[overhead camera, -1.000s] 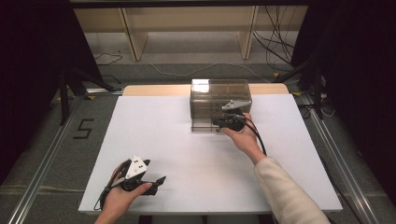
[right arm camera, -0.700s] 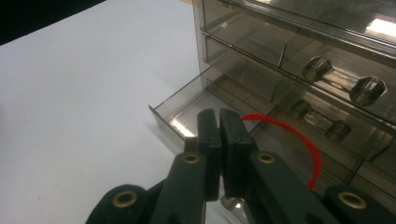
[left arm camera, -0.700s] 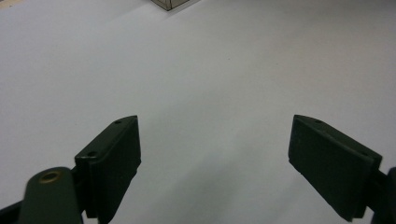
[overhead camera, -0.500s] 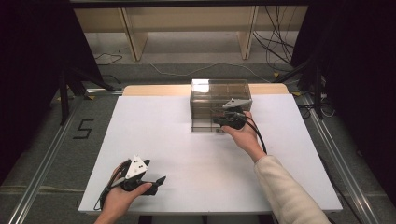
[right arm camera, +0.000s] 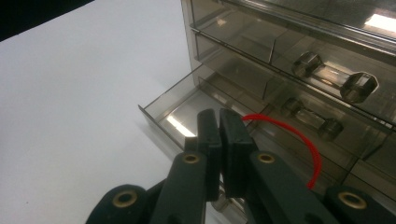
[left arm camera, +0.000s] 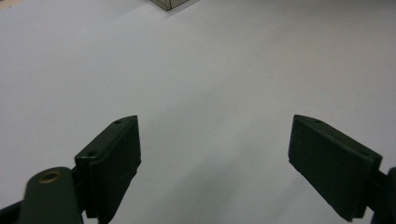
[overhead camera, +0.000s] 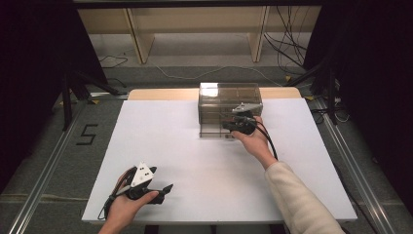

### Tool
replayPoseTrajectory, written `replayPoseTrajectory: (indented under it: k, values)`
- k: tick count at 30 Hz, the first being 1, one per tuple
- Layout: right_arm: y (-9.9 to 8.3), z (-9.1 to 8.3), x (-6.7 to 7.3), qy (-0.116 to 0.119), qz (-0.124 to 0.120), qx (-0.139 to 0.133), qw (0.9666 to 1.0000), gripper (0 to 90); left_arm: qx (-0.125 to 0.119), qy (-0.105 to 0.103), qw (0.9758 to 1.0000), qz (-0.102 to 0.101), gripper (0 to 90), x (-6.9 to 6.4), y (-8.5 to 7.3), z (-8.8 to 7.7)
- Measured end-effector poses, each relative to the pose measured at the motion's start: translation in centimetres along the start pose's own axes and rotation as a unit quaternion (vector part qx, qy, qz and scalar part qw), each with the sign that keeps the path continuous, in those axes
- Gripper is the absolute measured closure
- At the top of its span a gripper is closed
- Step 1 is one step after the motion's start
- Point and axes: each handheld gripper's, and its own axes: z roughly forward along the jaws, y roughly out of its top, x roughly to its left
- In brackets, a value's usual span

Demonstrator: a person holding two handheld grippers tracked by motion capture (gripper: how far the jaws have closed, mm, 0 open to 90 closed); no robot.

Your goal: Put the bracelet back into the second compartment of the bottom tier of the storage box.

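Observation:
A smoky clear drawer cabinet (overhead camera: 229,100) stands at the back middle of the white table (overhead camera: 160,136). Its bottom drawer (right arm camera: 163,109) is pulled out a little. My right gripper (overhead camera: 227,126) is at that drawer's front, jaws pressed together (right arm camera: 219,119). A thin red wire (right arm camera: 299,135) arcs from behind the jaw tips to the right over the drawer; I cannot tell whether it is pinched. Small metal dumbbell-shaped parts (right arm camera: 327,77) lie in the upper drawers. My left gripper (overhead camera: 165,188) rests near the table's front left, open, with bare table between its jaws (left arm camera: 215,154).
The table's wooden back edge (overhead camera: 160,93) runs behind the cabinet. Metal rails (overhead camera: 48,165) flank the table on the floor, with cables (overhead camera: 287,53) and a wooden shelf frame (overhead camera: 195,24) beyond. A corner of the cabinet (left arm camera: 170,3) shows at the top of the left gripper view.

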Motion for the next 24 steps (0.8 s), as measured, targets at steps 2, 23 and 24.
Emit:
replayPoseTrajectory:
  k: [2,23,24]
  values:
    - [-0.02,0.06,-0.08,-0.001,-0.001,0.0,1.0,88.4,0.0,0.0,1.0,0.0,16.8,-0.01,0.0,0.0]
    - [-0.13,0.49,-0.68,-0.003,0.004,0.003,1.0,88.4,-0.002,-0.001,1.0,-0.002,16.8,-0.02,0.02,0.05]
    - [-0.13,0.5,-0.71,-0.004,0.004,0.004,1.0,88.4,-0.002,-0.001,1.0,-0.002,16.8,-0.02,0.02,0.05]
